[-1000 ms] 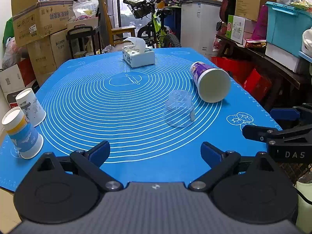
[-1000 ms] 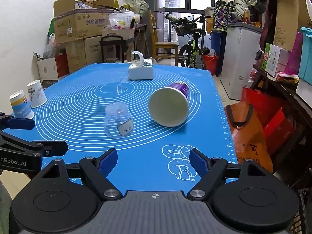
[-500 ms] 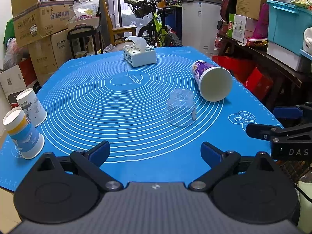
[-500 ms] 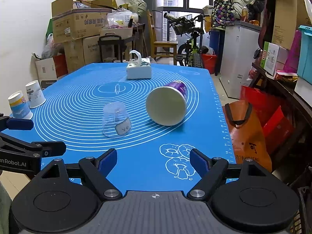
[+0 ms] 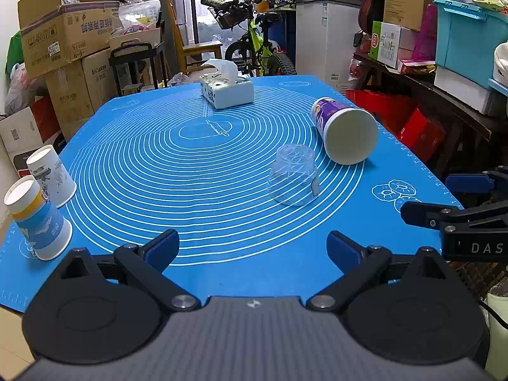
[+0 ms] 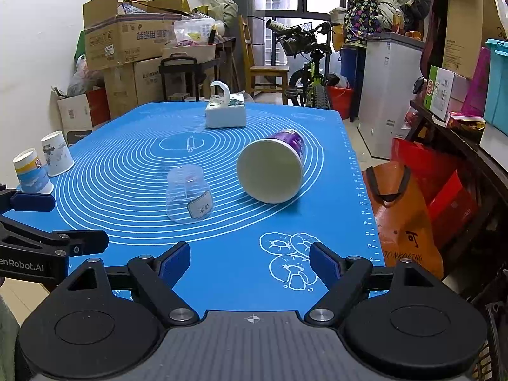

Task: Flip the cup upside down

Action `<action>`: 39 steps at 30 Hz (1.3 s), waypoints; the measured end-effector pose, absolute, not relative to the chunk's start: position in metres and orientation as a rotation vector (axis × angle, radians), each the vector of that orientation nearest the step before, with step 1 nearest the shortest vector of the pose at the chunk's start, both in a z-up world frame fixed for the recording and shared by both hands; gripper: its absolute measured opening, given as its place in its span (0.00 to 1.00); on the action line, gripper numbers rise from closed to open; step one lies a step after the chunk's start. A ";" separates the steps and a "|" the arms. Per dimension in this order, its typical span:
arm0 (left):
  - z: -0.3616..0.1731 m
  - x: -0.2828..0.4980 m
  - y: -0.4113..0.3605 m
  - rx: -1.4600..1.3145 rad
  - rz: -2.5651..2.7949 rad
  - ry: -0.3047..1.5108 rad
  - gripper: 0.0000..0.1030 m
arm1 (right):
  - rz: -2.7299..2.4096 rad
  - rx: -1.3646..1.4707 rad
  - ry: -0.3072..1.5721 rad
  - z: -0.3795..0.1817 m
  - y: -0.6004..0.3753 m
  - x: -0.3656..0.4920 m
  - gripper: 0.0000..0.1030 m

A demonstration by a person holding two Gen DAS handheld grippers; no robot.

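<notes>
1. Both grippers have drifted slightly nearer the mat since a second ago; no cup has moved.
2. Purple cup (image 6: 275, 167) lies on its side ahead of the right gripper (image 6: 250, 262), untouched, so flipping seems not yet begun.
3. Right gripper is spread wide, empty, level.
4. Left gripper (image 5: 253, 247) likewise gapes, holding nothing; a clear cup (image 5: 293, 175) stands inverted ahead of it.

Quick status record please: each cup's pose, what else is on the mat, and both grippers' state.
clear cup: upside down, mid-mat
purple cup: on its side, beside the clear cup
paper cups: two upside down at the mat's left edge
tissue box: far end
left gripper: open, empty
right gripper: open, empty
</notes>
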State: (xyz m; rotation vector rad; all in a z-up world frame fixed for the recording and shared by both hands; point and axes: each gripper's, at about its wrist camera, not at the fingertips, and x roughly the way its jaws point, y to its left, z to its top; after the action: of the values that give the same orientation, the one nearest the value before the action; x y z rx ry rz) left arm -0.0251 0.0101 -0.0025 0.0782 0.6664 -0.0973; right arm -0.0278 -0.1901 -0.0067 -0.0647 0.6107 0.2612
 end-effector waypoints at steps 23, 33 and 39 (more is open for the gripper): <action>-0.004 -0.026 0.005 0.105 -0.110 0.664 0.96 | 0.257 -0.061 0.614 -0.008 -0.192 -0.029 0.82; -0.004 -0.026 0.003 0.107 -0.108 0.666 0.95 | 0.256 -0.059 0.614 -0.008 -0.193 -0.029 0.83; -0.005 -0.026 0.001 0.108 -0.108 0.671 0.96 | 0.256 -0.059 0.615 -0.008 -0.193 -0.029 0.83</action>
State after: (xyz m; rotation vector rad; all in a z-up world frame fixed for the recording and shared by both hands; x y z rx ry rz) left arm -0.0255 0.0008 -0.0051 0.1076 0.6708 -0.1078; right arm -0.0294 -0.1926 -0.0084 -0.0591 0.6147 0.2557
